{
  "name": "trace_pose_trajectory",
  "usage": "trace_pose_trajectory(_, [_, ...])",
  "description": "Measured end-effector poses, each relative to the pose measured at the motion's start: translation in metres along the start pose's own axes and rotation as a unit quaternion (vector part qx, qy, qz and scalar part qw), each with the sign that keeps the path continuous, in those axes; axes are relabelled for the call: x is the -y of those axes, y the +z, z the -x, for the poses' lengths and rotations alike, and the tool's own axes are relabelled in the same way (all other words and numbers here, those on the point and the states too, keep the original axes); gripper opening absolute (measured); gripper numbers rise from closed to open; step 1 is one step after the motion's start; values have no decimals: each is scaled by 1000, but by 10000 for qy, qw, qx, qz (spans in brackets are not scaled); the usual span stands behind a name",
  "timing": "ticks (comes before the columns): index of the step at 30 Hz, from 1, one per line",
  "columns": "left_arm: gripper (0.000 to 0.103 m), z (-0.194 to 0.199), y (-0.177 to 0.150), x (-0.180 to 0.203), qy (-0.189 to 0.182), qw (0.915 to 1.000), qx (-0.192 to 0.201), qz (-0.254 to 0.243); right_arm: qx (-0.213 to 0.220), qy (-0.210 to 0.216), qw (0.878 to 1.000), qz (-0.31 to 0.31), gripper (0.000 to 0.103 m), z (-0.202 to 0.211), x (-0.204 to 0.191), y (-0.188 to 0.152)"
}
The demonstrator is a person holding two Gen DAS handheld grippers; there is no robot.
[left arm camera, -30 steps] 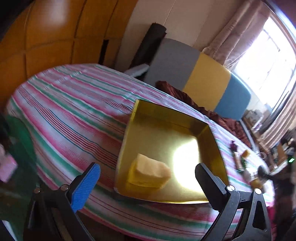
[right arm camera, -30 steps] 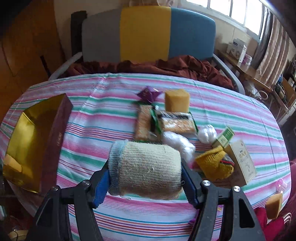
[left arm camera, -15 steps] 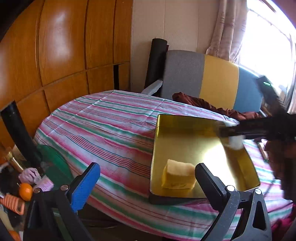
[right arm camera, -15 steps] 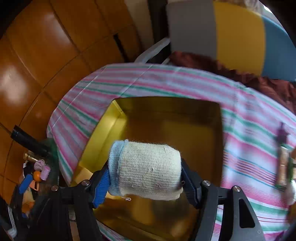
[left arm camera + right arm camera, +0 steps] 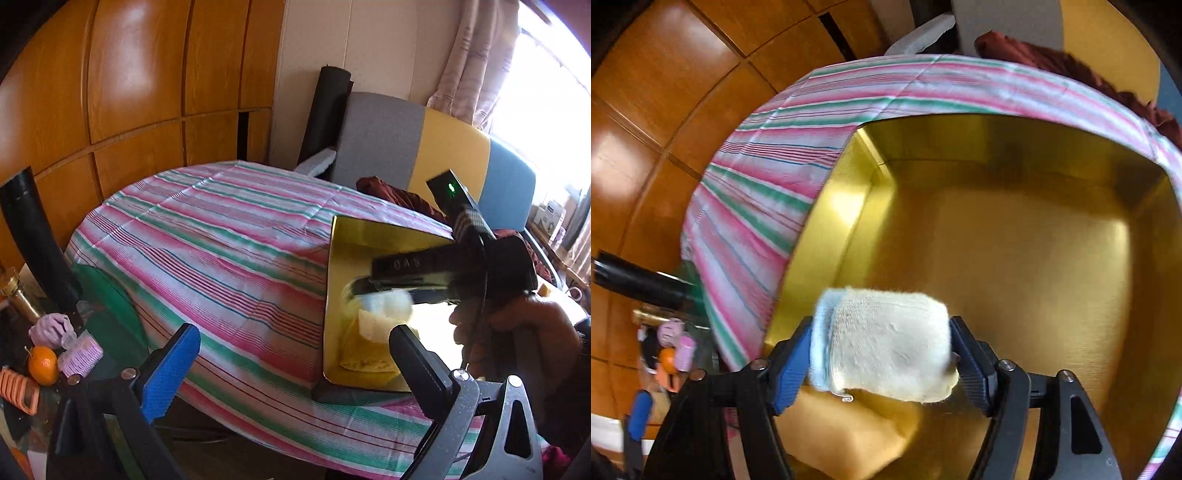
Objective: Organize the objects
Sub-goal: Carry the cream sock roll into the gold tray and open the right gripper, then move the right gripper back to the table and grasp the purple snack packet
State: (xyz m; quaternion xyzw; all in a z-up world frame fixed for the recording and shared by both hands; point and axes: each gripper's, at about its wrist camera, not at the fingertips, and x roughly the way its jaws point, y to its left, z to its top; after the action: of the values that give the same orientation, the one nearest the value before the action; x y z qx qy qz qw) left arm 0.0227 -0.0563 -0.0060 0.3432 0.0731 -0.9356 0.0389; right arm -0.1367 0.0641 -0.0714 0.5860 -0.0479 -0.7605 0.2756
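Right wrist view shows the right gripper [image 5: 882, 363] clamping a rolled cloth [image 5: 886, 347] above the gold tray [image 5: 1015, 236], best lowered onto bare floor clear of the yellow sponge [image 5: 846, 435] beneath, while the left gripper [image 5: 295, 362] hangs open, empty, by the striped table [image 5: 221, 229].

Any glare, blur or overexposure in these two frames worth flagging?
Left wrist view: the window is blown out, glare whitens the gold tray floor, and the right gripper is motion-blurred. Right wrist view: the tablecloth and sponge are smeared, while the cloth roll stays fairly sharp; strong fisheye curving in both.
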Motion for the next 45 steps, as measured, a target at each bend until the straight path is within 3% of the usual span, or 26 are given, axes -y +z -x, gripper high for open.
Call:
trace_pose_trajectory(2, [103, -2, -1, 1, 43, 10000, -53, -11, -7, 223, 9998, -20, 82, 0, -2, -1])
trace_pose_trajectory(5, [103, -4, -3, 1, 70, 9999, -96, -12, 102, 376, 9992, 36, 82, 10, -4, -5])
trace_pose_trajectory(11, [103, -5, -4, 3, 114, 9998, -181, -2, 689, 120, 9971, 300, 82, 56, 0, -24])
trace_pose_trajectory(20, [103, 10, -2, 29, 191, 9992, 64, -336, 1409, -439, 9884, 370, 85, 121, 32, -69])
trace_pose_trajectory(27, [103, 17, 1, 59, -82, 9976, 138, -668, 1825, -865, 9794, -54, 86, 175, 86, -107])
trace_pose_trajectory(34, [103, 19, 1, 101, -466, 9924, 123, -1129, 2102, -1439, 9632, -852, 86, 227, 165, -145])
trace_pose_trajectory(45, [103, 16, -10, 181, -1138, 9742, 35, -1946, 2226, -2065, 9271, -2199, 86, 294, 276, -215])
